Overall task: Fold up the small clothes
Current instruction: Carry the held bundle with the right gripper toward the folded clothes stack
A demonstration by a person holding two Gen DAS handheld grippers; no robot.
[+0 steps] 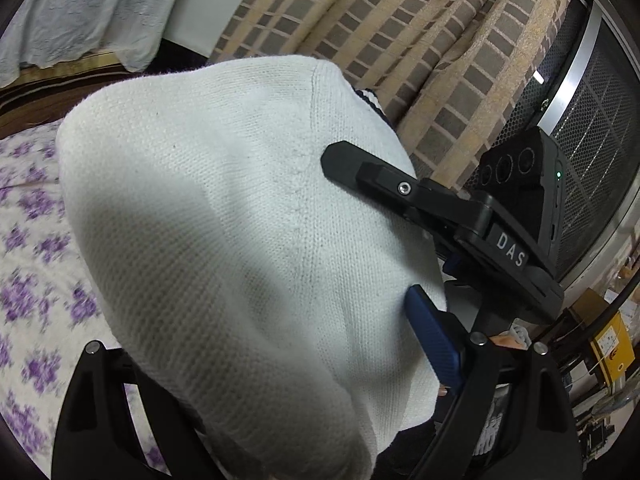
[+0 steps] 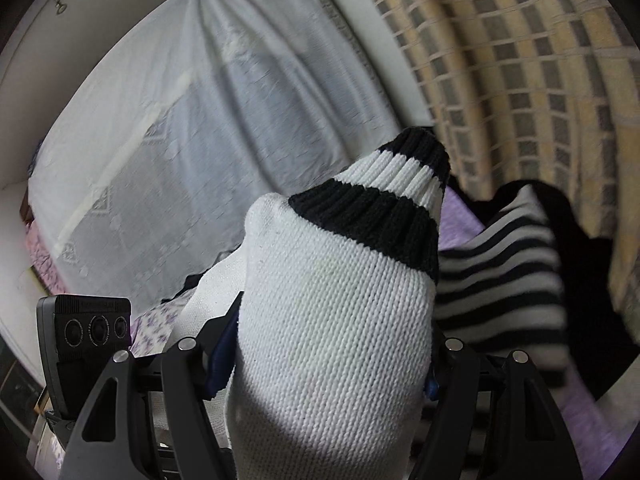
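Note:
A white knit garment with a black-and-white striped cuff hangs lifted between both grippers. In the left wrist view it drapes over my left gripper; one blue pad shows at its right edge, the other finger is hidden under the cloth. My right gripper shows there, its black finger pressed on the knit from the right. In the right wrist view the knit fills the space between the jaws of my right gripper, which are closed on it.
A floral purple-and-white bedsheet lies below. A black-and-white striped garment and dark clothes lie on the bed at right. A checked brown curtain and a white lace cover hang behind. A mesh window is far right.

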